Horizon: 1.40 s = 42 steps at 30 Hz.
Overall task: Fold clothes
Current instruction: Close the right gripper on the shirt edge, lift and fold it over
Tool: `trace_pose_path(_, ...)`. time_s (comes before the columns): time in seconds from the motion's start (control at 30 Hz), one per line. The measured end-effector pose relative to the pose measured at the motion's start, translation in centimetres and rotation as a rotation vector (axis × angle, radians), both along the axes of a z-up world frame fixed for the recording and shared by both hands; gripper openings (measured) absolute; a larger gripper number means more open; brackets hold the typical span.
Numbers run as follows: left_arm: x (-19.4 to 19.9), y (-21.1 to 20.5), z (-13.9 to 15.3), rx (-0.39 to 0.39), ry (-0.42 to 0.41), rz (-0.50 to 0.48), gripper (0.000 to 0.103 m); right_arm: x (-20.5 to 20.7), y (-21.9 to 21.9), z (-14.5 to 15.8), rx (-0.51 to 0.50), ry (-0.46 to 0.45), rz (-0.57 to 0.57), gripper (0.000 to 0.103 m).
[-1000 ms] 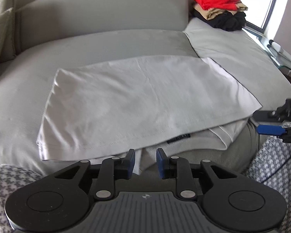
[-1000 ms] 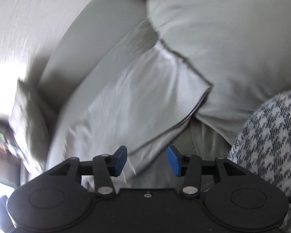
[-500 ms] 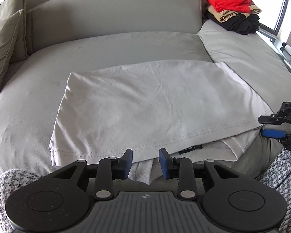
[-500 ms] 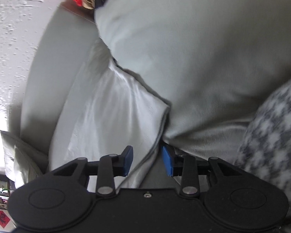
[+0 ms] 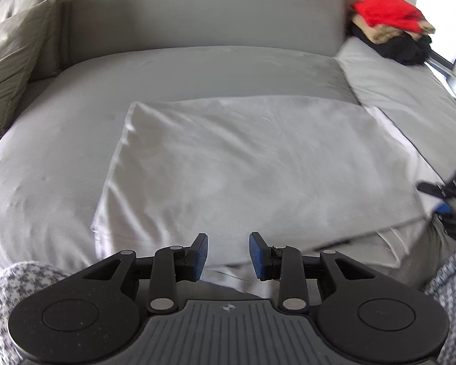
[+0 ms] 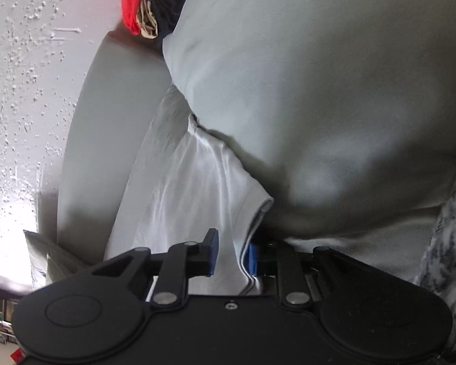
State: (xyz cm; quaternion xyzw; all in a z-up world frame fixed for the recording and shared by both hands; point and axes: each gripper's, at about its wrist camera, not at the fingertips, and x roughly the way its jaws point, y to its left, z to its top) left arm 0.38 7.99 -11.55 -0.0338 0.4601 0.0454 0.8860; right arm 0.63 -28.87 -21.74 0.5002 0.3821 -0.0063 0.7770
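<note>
A white T-shirt [image 5: 258,164] lies folded flat on the grey sofa seat [image 5: 197,70]. My left gripper [image 5: 228,257] is open and empty at the shirt's near hem. My right gripper [image 6: 231,255] is rolled on its side at the shirt's right edge [image 6: 197,188], and the layered fabric lies between its jaws; the jaws stand narrowly apart around it. The right gripper also shows at the right edge of the left wrist view [image 5: 450,200].
A stack of folded clothes, red on top [image 5: 389,30], sits at the sofa's back right corner. Olive cushions [image 5: 12,54] lean at the left. A houndstooth-patterned cloth [image 5: 18,286] covers the near corners. A second seat cushion [image 6: 334,91] lies right of the shirt.
My right gripper has rolled sideways, moved onto the shirt's right edge and narrowed its jaws around it. My left gripper has shifted left along the hem and opened wider.
</note>
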Motion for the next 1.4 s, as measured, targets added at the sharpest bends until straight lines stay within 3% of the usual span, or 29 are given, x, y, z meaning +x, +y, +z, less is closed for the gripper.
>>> trace_pose_path(0.1, 0.6, 2.9, -0.1, 0.014, -0.017, 0.068, 0.03, 0.8, -0.4, -0.8, 0.021, 0.007, -0.031, 0.024)
trace_pose_path(0.13, 0.8, 4.0, -0.2, 0.02, -0.023, 0.093, 0.029, 0.9, -0.5, -0.9, 0.036, -0.001, -0.045, 0.029)
trace_pose_path(0.17, 1.0, 5.1, -0.3, 0.026, -0.03, 0.117, 0.025, 0.9, -0.4, -0.9, 0.044, -0.008, -0.051, 0.035)
trace_pose_path(0.23, 1.5, 7.1, -0.9, 0.042, 0.007, 0.158, 0.02, 0.9, -0.3, -0.8, 0.06, -0.022, -0.065, 0.036)
trace_pose_path(0.27, 1.7, 8.0, -1.6, 0.046, 0.047, 0.186, 0.015, 0.9, -0.3, -0.7, 0.068, -0.029, -0.072, 0.035)
trace_pose_path(0.3, 1.8, 8.9, -2.1, 0.042, 0.079, 0.206, 0.018, 0.9, -0.2, -0.6, 0.071, -0.035, -0.078, 0.034)
trace_pose_path(0.37, 1.7, 9.9, -2.8, 0.007, 0.098, 0.209, 0.019, 0.9, -0.1, -0.5, 0.043, -0.037, -0.085, 0.013)
trace_pose_path(0.53, 1.3, 9.6, -1.9, 0.051, 0.08, 0.12, 0.021, 1.4, 0.1, -0.5, 0.0, -0.021, -0.123, 0.006)
trace_pose_path(0.6, 0.8, 9.7, -1.1, 0.056, 0.06, 0.075, 0.027, 1.6, 0.4, 0.0, -0.029, -0.011, -0.121, 0.005)
trace_pose_path(0.77, 0.5, 11.0, 1.2, 0.097, -0.012, -0.022, 0.032, 2.6, 3.2, 4.2, -0.264, -0.047, -0.052, 0.005)
trace_pose_path(0.93, 0.6, 13.7, 1.9, 0.074, -0.071, 0.01, 0.033, 3.7, 8.8, 10.3, -0.43, -0.169, 0.067, 0.005)
trace_pose_path(1.13, -0.4, 16.7, 0.9, -0.094, -0.093, 0.126, 0.03, 4.3, 19.7, 15.6, -0.455, -0.353, 0.307, 0.005)
trace_pose_path(1.27, -0.8, 17.8, 0.6, -0.152, -0.105, 0.191, 0.026, 4.5, 27.9, 13.1, -0.467, -0.346, 0.522, 0.005)
trace_pose_path(1.4, -1.0, 18.5, 0.4, -0.186, -0.101, 0.235, 0.026, 5.1, 33.1, 7.1, -0.455, -0.166, 0.729, 0.005)
